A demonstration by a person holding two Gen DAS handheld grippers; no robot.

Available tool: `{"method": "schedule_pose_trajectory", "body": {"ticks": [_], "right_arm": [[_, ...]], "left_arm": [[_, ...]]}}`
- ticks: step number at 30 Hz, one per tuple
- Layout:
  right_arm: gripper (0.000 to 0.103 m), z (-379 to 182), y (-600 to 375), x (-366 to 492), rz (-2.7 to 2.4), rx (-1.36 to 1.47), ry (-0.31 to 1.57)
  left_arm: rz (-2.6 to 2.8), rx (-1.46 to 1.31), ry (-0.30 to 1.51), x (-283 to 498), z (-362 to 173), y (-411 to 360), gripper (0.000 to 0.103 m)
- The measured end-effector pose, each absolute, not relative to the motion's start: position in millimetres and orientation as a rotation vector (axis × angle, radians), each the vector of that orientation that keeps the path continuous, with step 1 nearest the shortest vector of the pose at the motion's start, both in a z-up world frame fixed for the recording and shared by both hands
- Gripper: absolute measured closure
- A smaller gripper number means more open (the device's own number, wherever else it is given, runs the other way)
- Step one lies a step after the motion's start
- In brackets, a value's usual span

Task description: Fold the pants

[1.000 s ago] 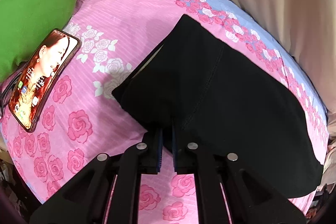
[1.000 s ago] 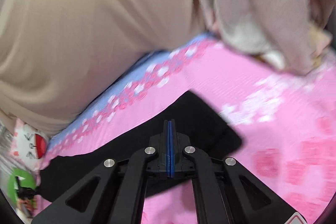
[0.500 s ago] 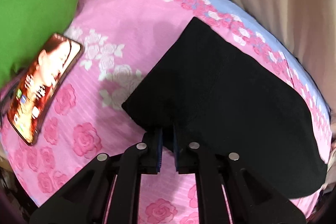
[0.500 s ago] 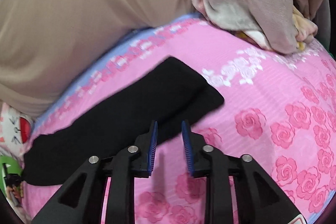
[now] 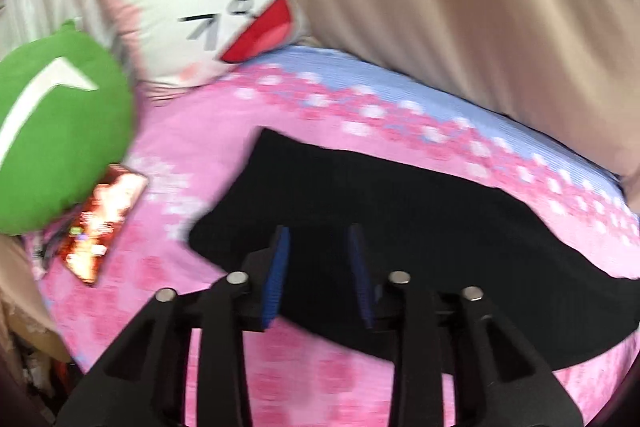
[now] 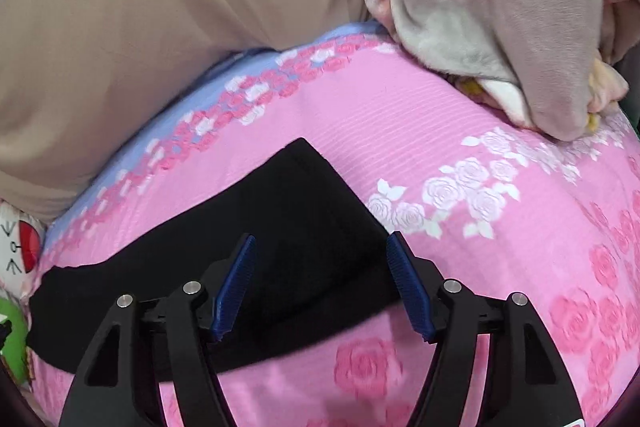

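Black pants (image 5: 420, 227) lie flat in a long folded strip on the pink rose-print bed sheet (image 5: 208, 131). My left gripper (image 5: 318, 255) is open and empty, held just above the pants' near edge at one end. In the right wrist view the pants (image 6: 280, 227) stretch from left to centre, and my right gripper (image 6: 320, 267) is wide open and empty above their other end. Neither gripper holds any cloth.
A green plush cushion (image 5: 52, 143) and a phone (image 5: 104, 223) with a lit screen lie left of the pants. A white cartoon-face pillow (image 5: 200, 15) is at the head. A beige curtain (image 5: 480, 7) runs along the far side. A grey blanket heap (image 6: 500, 7) sits at right.
Both grippers have opened and let go of the pants, which now lie flat on the sheet. Both have drawn back and lifted a little; the right opened first and now gapes wider.
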State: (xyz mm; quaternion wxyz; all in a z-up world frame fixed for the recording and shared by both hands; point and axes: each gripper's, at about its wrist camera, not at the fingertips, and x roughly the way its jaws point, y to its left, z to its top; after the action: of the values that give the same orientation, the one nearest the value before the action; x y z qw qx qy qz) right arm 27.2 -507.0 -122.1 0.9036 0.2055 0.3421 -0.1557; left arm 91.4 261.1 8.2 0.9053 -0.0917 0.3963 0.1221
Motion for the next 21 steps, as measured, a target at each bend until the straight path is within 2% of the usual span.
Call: {"method": "schedule_pose_trajectory", "body": {"ticks": [1, 2, 7, 10, 12, 17, 18, 20, 21], "right_arm": [[0.074, -124, -508, 34, -0.327, 0.413, 0.710], [0.096, -121, -506, 36, -0.336, 0.391, 0.701], [0.095, -65, -478, -10, -0.296, 0.306, 0.528], [0.095, -94, -500, -7, -0.363, 0.294, 0.654], [0.089, -128, -514, 1, -0.420, 0.309, 0.772], [0.074, -75, -444, -5, -0.380, 0.198, 0.589], [0.073, -65, -420, 5, -0.291, 0.188, 0.588], [0.061, -53, -365, 36, -0.096, 0.152, 0.611], [0.059, -50, -330, 56, 0.009, 0.128, 0.627]], "left_arm": [[0.235, -0.180, 0.821, 96, 5, 247, 0.072], [0.225, -0.170, 0.827, 99, 1, 238, 0.072], [0.167, -0.126, 0.881, 114, -22, 203, 0.072], [0.158, -0.110, 0.918, 126, -41, 192, 0.072], [0.160, -0.109, 0.948, 133, -54, 188, 0.072], [0.150, -0.109, 0.971, 131, -66, 188, 0.072], [0.152, -0.107, 0.979, 130, -69, 189, 0.070], [0.149, -0.110, 0.987, 126, -74, 193, 0.065], [0.148, -0.113, 0.989, 124, -75, 195, 0.064]]}}
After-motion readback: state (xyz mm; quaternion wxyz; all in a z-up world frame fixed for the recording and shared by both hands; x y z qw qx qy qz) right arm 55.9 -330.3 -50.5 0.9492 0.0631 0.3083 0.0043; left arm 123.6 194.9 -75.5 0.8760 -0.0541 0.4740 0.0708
